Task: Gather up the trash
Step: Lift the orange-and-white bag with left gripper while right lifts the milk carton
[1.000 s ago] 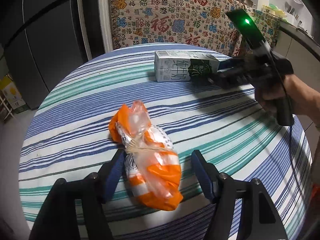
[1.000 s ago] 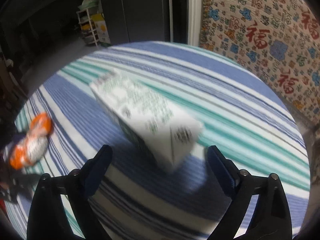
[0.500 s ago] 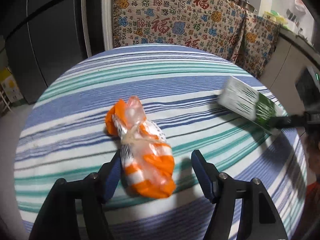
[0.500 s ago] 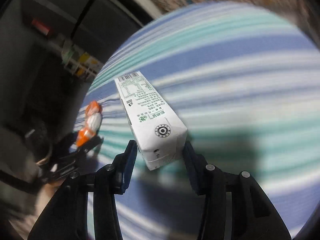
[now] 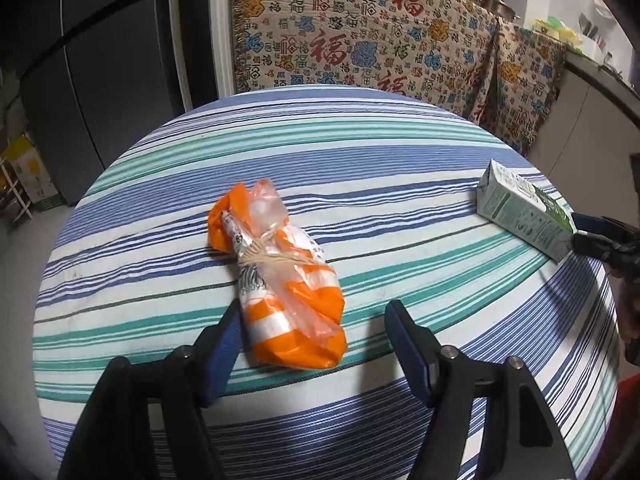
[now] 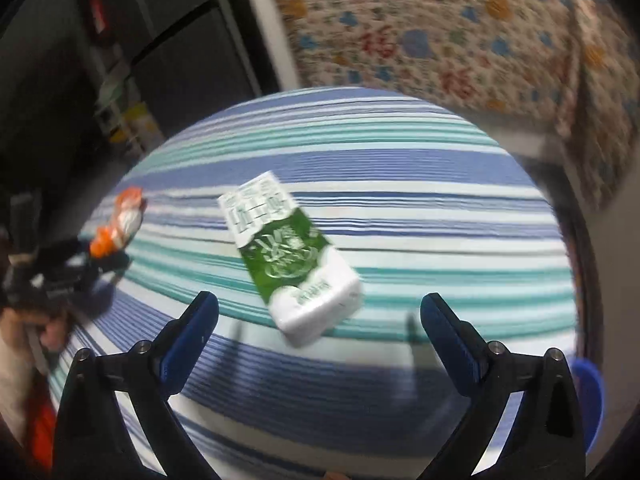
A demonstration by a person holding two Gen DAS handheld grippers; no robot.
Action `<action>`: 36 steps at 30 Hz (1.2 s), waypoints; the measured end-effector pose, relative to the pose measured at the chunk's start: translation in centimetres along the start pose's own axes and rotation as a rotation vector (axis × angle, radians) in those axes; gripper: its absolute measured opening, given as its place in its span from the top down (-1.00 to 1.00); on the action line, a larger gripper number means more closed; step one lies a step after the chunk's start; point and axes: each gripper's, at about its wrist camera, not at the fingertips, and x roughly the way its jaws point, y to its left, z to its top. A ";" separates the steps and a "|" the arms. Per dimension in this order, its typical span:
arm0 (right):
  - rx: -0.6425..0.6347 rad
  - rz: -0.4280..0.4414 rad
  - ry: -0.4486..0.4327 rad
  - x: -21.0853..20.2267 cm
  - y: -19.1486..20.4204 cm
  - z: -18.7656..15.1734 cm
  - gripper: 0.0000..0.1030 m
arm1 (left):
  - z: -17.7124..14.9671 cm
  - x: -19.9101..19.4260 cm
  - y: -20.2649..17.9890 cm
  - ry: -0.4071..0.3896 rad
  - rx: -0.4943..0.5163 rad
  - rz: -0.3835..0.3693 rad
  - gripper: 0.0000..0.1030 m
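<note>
An orange and white plastic bag, tied with a rubber band, lies on the striped round table. My left gripper is open, its fingers on either side of the bag's near end. A green and white milk carton lies near the table's right edge; it also shows in the left wrist view. My right gripper is open wide just behind the carton, not touching it. The bag shows far left in the right wrist view.
A patterned cloth hangs behind the table. A dark fridge stands at the back left. A counter runs along the right. A blue object sits low beside the table in the right wrist view.
The right gripper carried the carton from the table's far side to the right edge, then opened and let it go. The left gripper stayed open around the bag.
</note>
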 end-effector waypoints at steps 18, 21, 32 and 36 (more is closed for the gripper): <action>0.066 -0.011 0.135 1.7 6.0 1.8 -0.88 | 1.1 -1.9 0.8 -0.041 0.001 -0.059 -0.39; 0.082 -0.070 0.203 4.2 6.9 4.0 -0.87 | 1.4 -1.4 0.7 -0.031 -0.003 -0.031 -0.39; 0.081 -0.107 0.256 5.2 6.2 5.2 0.03 | 1.6 -0.8 2.3 -0.017 -0.043 -0.058 0.12; 0.096 -0.086 0.203 2.3 5.5 4.2 0.03 | 1.4 -2.5 2.1 -0.058 -0.031 -0.084 0.14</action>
